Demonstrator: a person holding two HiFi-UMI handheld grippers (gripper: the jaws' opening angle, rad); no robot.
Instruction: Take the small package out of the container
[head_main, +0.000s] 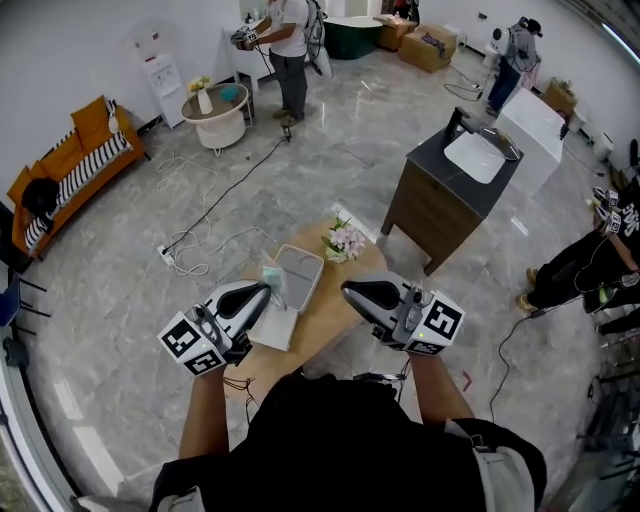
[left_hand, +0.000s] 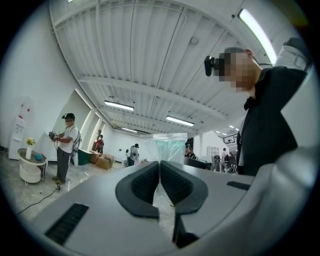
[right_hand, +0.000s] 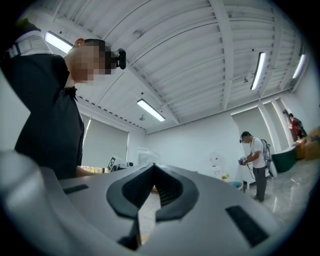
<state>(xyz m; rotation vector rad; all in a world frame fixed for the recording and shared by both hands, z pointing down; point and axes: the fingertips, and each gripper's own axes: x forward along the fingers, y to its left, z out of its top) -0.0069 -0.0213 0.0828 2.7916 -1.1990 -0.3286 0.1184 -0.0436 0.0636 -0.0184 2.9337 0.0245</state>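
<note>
Holding the package (left_hand: 169, 146) in my left gripper (left_hand: 160, 167), I read the jaws as closed on its lower edge: clear film runs down between the pads, and the rest stands up above the tips. In the head view the package sits at the near left rim of the container (head_main: 312, 258), above the worktop (head_main: 335, 312). I cannot tell whether its bottom has cleared the wall. My right gripper (right_hand: 152, 169) has its jaws together with nothing between them, and it hovers over the near right side of the worktop, apart from the container.

I judge the package to be a thin clear bag with something pale teal inside, so it should be light, soft and floppy. The film looks slick, and a pinch on film alone could slide or let the contents sag sideways. A flat edge seems the right place to hold it, with the pads well onto the film rather than on a corner. Nothing suggests it is fragile. The container also looks light and might drag along if the bag snags its rim; my empty right gripper could steady it. The flowers (head_main: 346, 240) stand just beyond the container, so I would lift away from them.
</note>
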